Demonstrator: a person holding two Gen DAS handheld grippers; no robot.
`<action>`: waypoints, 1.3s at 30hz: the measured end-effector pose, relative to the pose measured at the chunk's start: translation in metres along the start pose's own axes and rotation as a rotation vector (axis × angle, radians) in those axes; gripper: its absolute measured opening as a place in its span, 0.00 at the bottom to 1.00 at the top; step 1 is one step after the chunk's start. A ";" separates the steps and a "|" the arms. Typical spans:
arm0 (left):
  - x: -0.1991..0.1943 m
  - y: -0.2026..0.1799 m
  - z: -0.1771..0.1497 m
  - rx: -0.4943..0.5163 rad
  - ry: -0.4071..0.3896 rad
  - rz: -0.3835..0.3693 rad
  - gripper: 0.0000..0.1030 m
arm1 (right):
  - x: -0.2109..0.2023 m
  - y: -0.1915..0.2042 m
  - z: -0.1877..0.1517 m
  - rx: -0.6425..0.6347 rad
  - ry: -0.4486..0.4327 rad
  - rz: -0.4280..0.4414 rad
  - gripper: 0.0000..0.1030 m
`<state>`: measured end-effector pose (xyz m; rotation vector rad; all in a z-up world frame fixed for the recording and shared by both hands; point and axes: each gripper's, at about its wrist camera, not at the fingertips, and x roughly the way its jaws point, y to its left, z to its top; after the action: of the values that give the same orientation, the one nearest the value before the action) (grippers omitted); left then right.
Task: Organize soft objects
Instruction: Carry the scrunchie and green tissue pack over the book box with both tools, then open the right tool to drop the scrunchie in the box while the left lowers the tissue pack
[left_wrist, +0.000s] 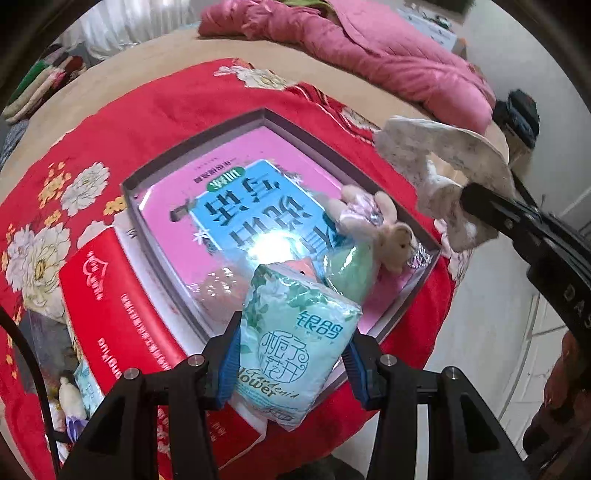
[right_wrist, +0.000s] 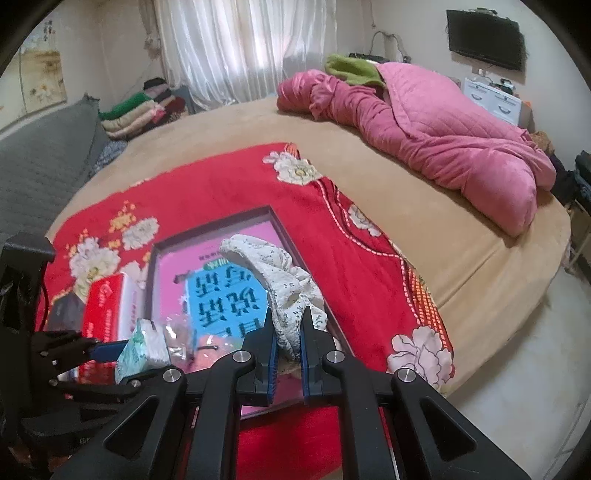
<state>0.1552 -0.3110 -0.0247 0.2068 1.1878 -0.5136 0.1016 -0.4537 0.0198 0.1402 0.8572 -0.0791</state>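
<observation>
My left gripper (left_wrist: 291, 354) is shut on a mint-green tissue pack (left_wrist: 295, 343) and holds it over the near edge of a shallow box (left_wrist: 155, 221) with a pink and blue printed bottom. A small beige plush rabbit (left_wrist: 388, 232) and a green soft item (left_wrist: 351, 269) lie in the box's right corner. My right gripper (right_wrist: 288, 354) is shut on a white speckled cloth (right_wrist: 280, 284), held above the box (right_wrist: 280, 225). The cloth also shows in the left wrist view (left_wrist: 443, 155), and the tissue pack in the right wrist view (right_wrist: 144, 347).
The box rests on a red floral blanket (right_wrist: 229, 184) on a tan bed (right_wrist: 461, 240). A red tissue carton (left_wrist: 122, 314) lies left of the box. A pink quilt (right_wrist: 443, 140) lies at the far side. Folded clothes (right_wrist: 140, 110) are stacked at the back left.
</observation>
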 end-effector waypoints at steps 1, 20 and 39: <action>0.004 -0.003 0.000 0.014 0.007 0.004 0.48 | 0.004 -0.001 -0.001 -0.001 0.007 -0.002 0.09; 0.032 -0.001 0.003 0.003 0.054 -0.014 0.48 | 0.062 0.008 -0.015 -0.109 0.114 -0.030 0.11; 0.035 0.004 0.008 -0.002 0.044 -0.013 0.48 | 0.068 -0.004 -0.014 0.098 0.153 0.282 0.43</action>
<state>0.1733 -0.3203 -0.0545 0.2102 1.2335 -0.5214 0.1344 -0.4565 -0.0410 0.3609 0.9786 0.1559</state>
